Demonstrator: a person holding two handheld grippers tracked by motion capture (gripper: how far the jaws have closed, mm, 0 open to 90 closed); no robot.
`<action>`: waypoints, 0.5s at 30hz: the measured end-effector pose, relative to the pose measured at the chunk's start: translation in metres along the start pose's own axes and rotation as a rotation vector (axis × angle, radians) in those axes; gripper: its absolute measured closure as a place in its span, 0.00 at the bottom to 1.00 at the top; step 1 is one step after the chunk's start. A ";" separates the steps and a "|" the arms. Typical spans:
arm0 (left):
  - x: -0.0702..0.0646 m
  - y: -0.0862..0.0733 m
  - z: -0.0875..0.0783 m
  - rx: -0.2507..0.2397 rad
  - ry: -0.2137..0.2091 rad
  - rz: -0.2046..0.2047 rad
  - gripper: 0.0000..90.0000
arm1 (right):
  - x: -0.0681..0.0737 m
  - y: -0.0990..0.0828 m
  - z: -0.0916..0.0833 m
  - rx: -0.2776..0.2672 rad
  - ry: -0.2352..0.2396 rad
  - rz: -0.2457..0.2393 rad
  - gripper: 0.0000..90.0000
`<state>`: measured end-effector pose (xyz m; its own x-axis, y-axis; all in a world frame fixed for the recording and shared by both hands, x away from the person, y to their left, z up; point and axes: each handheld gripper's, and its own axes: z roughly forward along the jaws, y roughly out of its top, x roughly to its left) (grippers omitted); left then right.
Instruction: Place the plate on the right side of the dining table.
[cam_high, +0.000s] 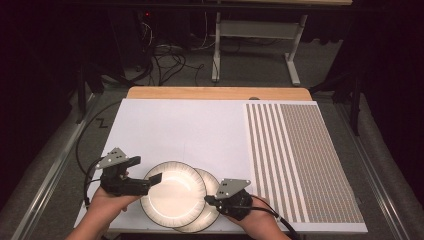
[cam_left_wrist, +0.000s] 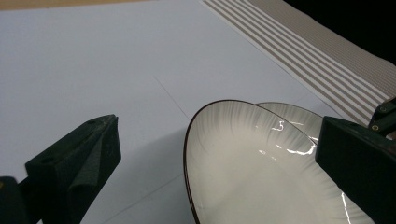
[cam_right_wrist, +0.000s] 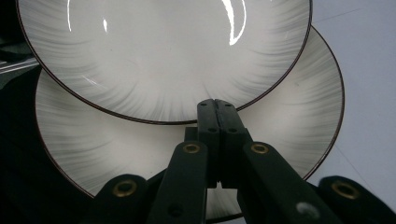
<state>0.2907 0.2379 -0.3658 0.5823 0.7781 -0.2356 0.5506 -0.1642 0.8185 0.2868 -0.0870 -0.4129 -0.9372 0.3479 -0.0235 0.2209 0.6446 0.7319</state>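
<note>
Two white plates with thin dark rims overlap at the table's near edge. The upper plate (cam_high: 173, 192) (cam_left_wrist: 252, 163) (cam_right_wrist: 163, 51) rests partly on the lower plate (cam_high: 214, 212) (cam_right_wrist: 289, 116), which sticks out to the right. My left gripper (cam_high: 144, 171) (cam_left_wrist: 217, 135) is open; its jaws stand either side of the upper plate's left rim, one over the plate and one over the sheet. My right gripper (cam_high: 209, 199) (cam_right_wrist: 215, 106) is shut, jaws pressed together with nothing between them. Its tip lies over the lower plate, right at the upper plate's near rim.
A white sheet (cam_high: 175, 125) covers most of the wooden table (cam_high: 215, 93). A striped and dotted mat (cam_high: 305, 160) takes up the right side. Behind the table are a desk frame (cam_high: 255, 45) and cables on the floor.
</note>
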 end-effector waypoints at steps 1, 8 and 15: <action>0.000 0.001 0.002 0.022 -0.007 -0.001 0.01 | 0.000 0.000 0.000 -0.001 0.001 0.000 1.00; 0.003 0.001 0.007 0.086 -0.016 -0.014 0.01 | 0.000 0.000 0.000 0.001 0.000 -0.001 1.00; 0.006 0.001 0.010 0.127 -0.035 -0.058 0.01 | 0.000 0.000 0.000 0.002 -0.003 -0.001 1.00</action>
<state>0.3007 0.2369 -0.3720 0.5666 0.7673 -0.3003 0.6539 -0.1970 0.7305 0.2866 -0.0867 -0.4125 -0.9368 0.3489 -0.0266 0.2202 0.6468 0.7302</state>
